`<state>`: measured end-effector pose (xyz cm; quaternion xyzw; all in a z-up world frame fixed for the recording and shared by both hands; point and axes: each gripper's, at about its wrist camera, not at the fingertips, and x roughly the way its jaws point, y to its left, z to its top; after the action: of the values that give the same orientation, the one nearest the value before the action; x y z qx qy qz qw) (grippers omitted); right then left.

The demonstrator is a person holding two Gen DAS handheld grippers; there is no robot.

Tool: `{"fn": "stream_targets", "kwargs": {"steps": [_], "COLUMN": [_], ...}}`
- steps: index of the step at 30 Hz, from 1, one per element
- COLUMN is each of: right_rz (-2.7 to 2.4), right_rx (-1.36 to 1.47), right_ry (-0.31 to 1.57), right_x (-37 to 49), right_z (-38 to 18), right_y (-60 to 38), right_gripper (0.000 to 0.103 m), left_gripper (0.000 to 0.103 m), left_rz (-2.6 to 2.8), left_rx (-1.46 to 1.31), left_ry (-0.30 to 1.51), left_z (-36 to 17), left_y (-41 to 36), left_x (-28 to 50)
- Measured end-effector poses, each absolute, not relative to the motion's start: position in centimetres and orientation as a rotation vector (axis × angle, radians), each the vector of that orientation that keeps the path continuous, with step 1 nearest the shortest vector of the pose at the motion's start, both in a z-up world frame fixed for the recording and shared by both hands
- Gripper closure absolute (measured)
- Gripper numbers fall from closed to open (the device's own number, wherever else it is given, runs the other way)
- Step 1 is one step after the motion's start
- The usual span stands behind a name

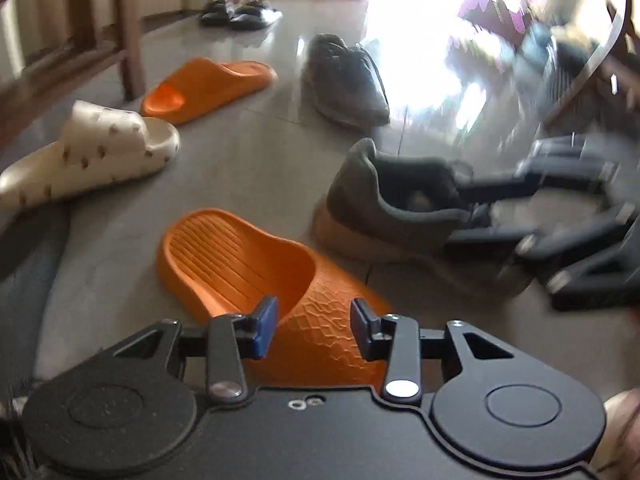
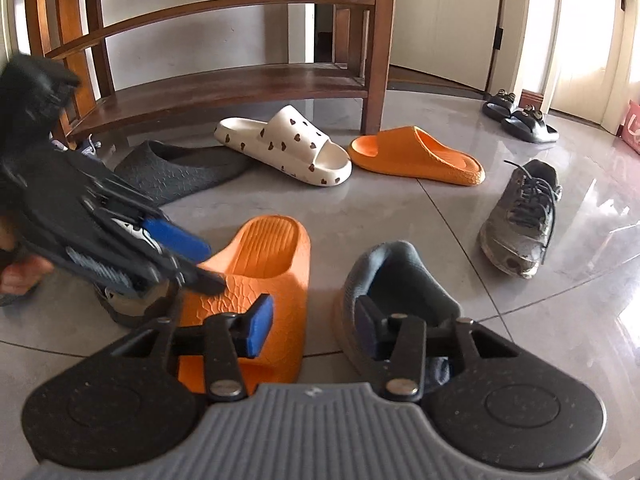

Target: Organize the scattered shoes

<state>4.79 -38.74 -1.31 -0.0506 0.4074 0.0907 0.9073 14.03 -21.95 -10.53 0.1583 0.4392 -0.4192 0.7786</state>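
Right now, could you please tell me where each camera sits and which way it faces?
Left wrist: on the left tool, angled down at the near orange slide; the right tool shows at the right edge.
Right wrist: on the right tool, facing the wooden shoe rack; the left tool and a hand show.
Shared: orange slide, heart-print slide, grey sneaker.

slide left of sneaker; rack behind; slipper before rack
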Motion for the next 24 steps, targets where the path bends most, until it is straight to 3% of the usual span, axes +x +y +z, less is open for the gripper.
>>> {"fn": "stream_targets", "kwargs": {"steps": [4,12,19,24], "right_rz": [0.179,0.198,0.257,0.306], "right_rx": [-0.099,-0.041,-0.027,-0.070], "right_ry": [0.846,0.819,0.798,0.815], "right_x": [4.2,4.6,4.7,4.8], "right_z": [-1.2,-0.5,-0.1,-0.1], "right_y": [-39.3,-39.0,-37.0,-35.1], "right_gripper": [0.052,0.050,0.047,0.046], "left_gripper": [0.071,0.064,0.056,0.054], "left_rz": [-1.008,-1.035,-0.850,-0.569], "left_rx": [0.313,0.339,0.284,0.336], "left_ry": [1.009,0.930,1.021,0.922], "left_z": [-10.9,-9.9,-3.1,-1.2], "left_y": [-22.9,-21.8,-12.4,-5.5], "left_x": [12.8,7.4,8.2,6.8]}}
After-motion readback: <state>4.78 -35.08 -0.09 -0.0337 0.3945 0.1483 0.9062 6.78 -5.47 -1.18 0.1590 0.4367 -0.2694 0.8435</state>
